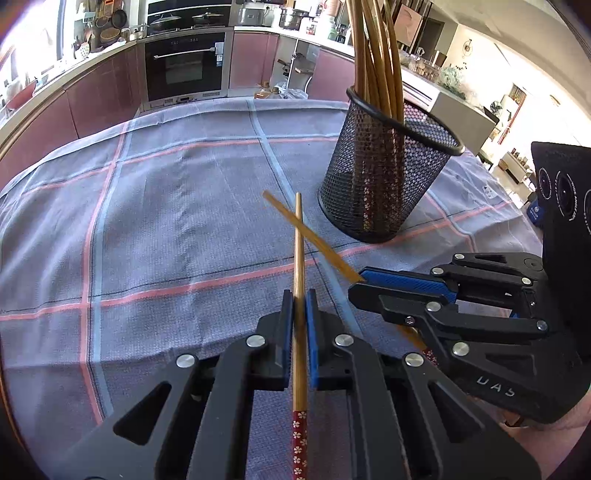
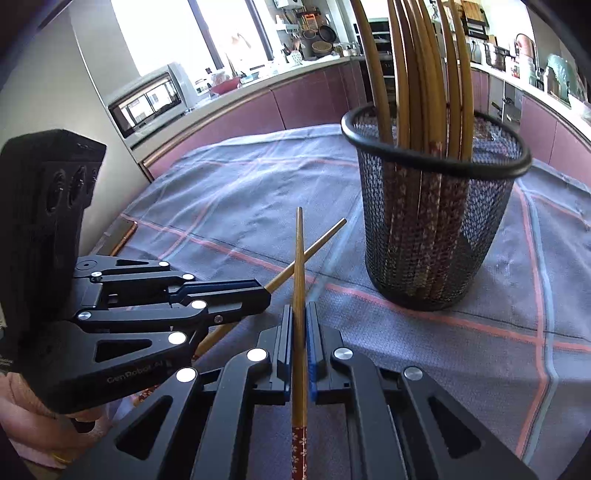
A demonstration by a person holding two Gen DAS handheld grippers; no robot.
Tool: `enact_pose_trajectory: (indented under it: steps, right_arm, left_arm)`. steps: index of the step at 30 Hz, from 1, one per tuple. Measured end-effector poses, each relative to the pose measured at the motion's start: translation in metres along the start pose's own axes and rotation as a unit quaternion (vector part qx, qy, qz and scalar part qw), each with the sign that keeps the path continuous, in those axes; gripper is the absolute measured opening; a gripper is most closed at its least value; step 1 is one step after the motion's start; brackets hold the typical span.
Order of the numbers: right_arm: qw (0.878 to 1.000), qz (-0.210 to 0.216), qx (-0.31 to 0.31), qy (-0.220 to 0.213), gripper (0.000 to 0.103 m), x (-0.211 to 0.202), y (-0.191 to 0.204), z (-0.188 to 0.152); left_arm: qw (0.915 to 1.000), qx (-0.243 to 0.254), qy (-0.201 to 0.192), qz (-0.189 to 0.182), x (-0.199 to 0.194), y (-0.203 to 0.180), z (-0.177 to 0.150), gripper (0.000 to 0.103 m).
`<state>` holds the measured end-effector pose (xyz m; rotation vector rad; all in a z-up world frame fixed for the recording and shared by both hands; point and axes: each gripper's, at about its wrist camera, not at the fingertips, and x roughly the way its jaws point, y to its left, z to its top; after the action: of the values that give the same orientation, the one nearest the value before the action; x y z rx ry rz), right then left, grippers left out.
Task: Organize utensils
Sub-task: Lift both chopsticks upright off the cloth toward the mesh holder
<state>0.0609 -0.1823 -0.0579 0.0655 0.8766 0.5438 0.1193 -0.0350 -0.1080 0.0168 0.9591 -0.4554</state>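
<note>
Above the checked surface, beside the mesh cup, your left tongs and right tongs each clamp one chopstick mid-shaft, tips crossing. Light, stiff, slick wood: grip firmly near the middle.

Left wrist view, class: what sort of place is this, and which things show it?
Most likely a home kitchen: a built-in oven under the counter, pots on the worktop, and a mesh holder of chopsticks on a cloth-covered table.
</note>
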Motion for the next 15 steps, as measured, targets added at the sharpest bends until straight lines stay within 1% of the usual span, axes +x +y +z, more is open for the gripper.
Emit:
enact_pose_trajectory:
  steps: [7, 11, 15]
  right_arm:
    - [0.999, 0.009, -0.002, -0.045, 0.006, -0.031, 0.002, 0.007]
    - [0.998, 0.011, -0.003, -0.059, 0.006, -0.042, 0.003, 0.008]
    - [0.998, 0.013, -0.002, -0.064, 0.006, -0.046, 0.002, 0.009]
  left_arm:
    - [0.9993, -0.002, -0.032, -0.021, -0.027, 0.000, 0.005, 0.008]
    - [0.9987, 0.001, -0.044, -0.026, -0.038, -0.005, 0.006, 0.008]
    - [0.9982, 0.004, -0.052, -0.029, -0.045, -0.011, 0.006, 0.008]
